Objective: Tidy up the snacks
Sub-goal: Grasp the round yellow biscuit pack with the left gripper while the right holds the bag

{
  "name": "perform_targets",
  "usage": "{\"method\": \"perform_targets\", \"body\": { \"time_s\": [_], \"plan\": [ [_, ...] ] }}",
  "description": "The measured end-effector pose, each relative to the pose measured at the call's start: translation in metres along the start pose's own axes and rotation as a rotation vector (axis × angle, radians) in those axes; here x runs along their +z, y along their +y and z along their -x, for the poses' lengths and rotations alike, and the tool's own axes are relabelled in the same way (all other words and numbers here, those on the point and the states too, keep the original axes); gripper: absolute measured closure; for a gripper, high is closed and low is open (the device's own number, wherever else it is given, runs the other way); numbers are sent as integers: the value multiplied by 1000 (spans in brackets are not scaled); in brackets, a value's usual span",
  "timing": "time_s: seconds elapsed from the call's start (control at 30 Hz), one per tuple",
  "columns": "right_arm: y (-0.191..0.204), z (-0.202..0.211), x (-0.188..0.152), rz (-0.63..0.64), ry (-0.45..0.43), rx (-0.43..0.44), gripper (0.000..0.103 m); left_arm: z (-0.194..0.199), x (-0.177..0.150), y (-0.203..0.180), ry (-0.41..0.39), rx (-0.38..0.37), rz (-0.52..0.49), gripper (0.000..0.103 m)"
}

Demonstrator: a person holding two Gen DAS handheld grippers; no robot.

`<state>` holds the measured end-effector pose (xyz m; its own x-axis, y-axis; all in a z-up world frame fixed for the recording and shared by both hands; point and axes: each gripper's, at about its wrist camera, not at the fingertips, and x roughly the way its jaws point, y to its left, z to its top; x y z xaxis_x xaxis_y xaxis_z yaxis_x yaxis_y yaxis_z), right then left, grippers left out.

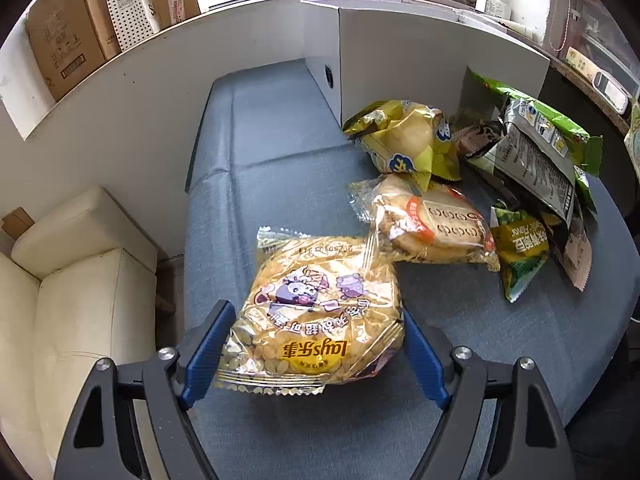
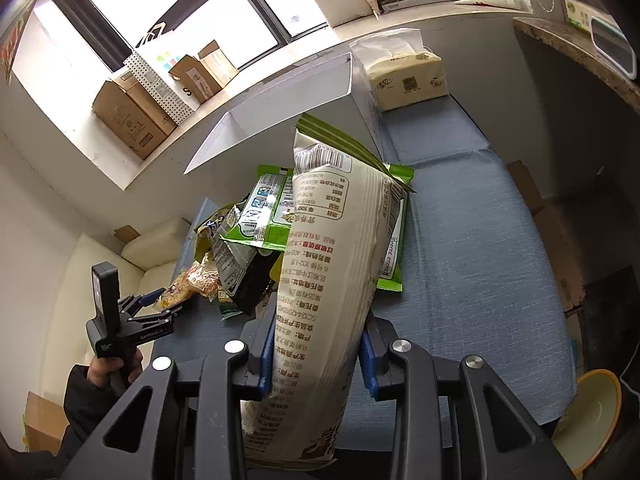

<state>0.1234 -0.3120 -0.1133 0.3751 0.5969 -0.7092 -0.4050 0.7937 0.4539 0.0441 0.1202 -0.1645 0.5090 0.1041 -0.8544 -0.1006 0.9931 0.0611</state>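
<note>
Snacks, assorted packets, lying loose on a blue cloth table point(image 1: 280, 152) beside a white box point(image 1: 400, 64).

Item one: yellow chip bag point(image 1: 316, 312), flat on the cloth, nearest the left gripper point(image 1: 316, 344). Blue pads are standing on either side of it, spread wide; the right pad point(image 1: 420, 356) looks to be touching the bag's edge, the left pad point(image 1: 208, 352) just beside it. No squeeze showing yet. Advice: be closing slowly across the puffed middle, not the crimped seam, since an air-filled bag is likely to slip or pop under a hard pinch.

Item two: tall pale bag point(image 2: 332, 280), standing upright between the pads of the right gripper point(image 2: 320, 356), which are pinching it low on its body. Being top-heavy, it is probably wanting a steady wrist on the way to the box.

Item three: the heap point(image 1: 520, 168), green, grey and yellow packets overlapping, with a clear-wrapped cake point(image 1: 432, 224) touching the chip bag's far corner. Lifting straight up should be avoiding dragging that neighbour along.
</note>
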Motion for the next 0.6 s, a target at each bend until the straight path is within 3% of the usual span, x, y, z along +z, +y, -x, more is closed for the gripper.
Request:
{"method": "perform_targets", "body": {
  "time_s": [0.13,0.2,0.27,0.33,0.43,0.5,0.57,0.6],
  "plan": [
    [6,-2,0,24,3,9,66,30,-15,-1,-42,25,-7,19],
    [9,-3,2,40,3,9,66,49,-17,-1,-82,31,-8,32],
    [13,-4,6,52,-2,7,66,71,-15,4,-115,21,9,35],
    [17,-3,10,64,-11,9,66,85,-8,3,-149,5,5,50],
    [23,0,15,81,-25,14,66,97,0,-4,-182,16,-42,54],
    [26,0,16,86,-24,17,66,92,1,-3,-166,0,-41,54],
    [28,-1,14,93,-20,27,66,80,-2,5,-123,-45,-12,37],
    [28,-2,13,93,-15,31,66,69,-5,9,-103,-34,4,19]
  ]
}}
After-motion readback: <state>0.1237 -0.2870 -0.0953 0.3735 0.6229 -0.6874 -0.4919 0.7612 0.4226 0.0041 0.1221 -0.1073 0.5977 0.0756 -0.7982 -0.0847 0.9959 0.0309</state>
